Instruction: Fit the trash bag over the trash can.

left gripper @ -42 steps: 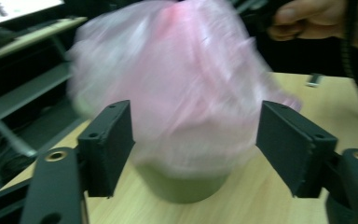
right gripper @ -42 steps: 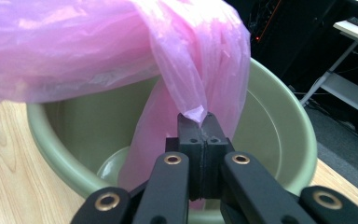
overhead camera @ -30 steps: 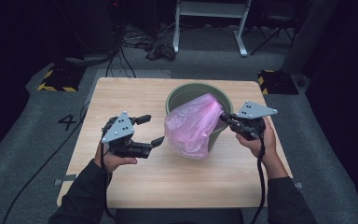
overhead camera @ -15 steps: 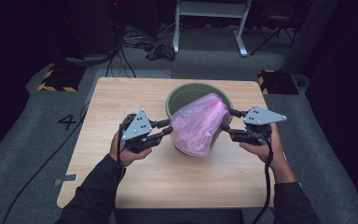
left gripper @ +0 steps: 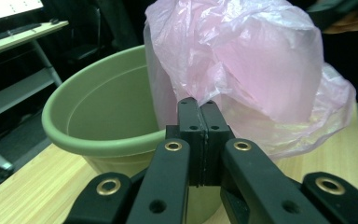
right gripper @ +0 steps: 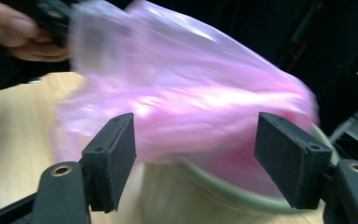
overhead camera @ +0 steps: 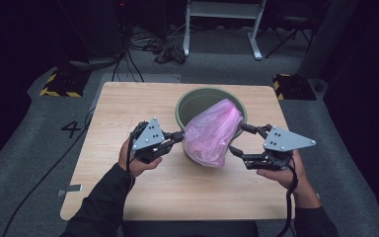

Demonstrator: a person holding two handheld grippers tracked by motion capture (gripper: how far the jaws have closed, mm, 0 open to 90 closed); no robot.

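A green pot [overhead camera: 197,101] stood on the far half of the table [overhead camera: 128,108], and a pink bag [overhead camera: 212,133] lay draped over its near rim, partly inside and partly hanging down the outside. The bag hid the near wall of the pot in the high view, so how deep it reached inside could not be made out.

The left gripper [overhead camera: 180,136] sat at the bag's left edge. Its jaws had just been closing, and in the left gripper view the left gripper [left gripper: 198,105] had its pads pressed flat together with a fold of the bag's film pinched at their tips. How much film lay between the pads was hidden by the pads themselves. The pot [left gripper: 102,126] rose just behind them, its base cut off by the jaws, and the bag [left gripper: 247,60] ran out of the top of that view.

The right gripper [overhead camera: 238,138] was at the bag's right side. Its jaws had just been opening and stood wide, one fingertip near the rim and one lower by the hanging film. In the right gripper view the right gripper [right gripper: 205,144] framed the bag [right gripper: 191,98], which was badly blurred; the pads did not press on it. The pot's rim [right gripper: 242,193] showed below, also smeared. The left hand [right gripper: 21,32] appeared at the top left, cut off by the edge.
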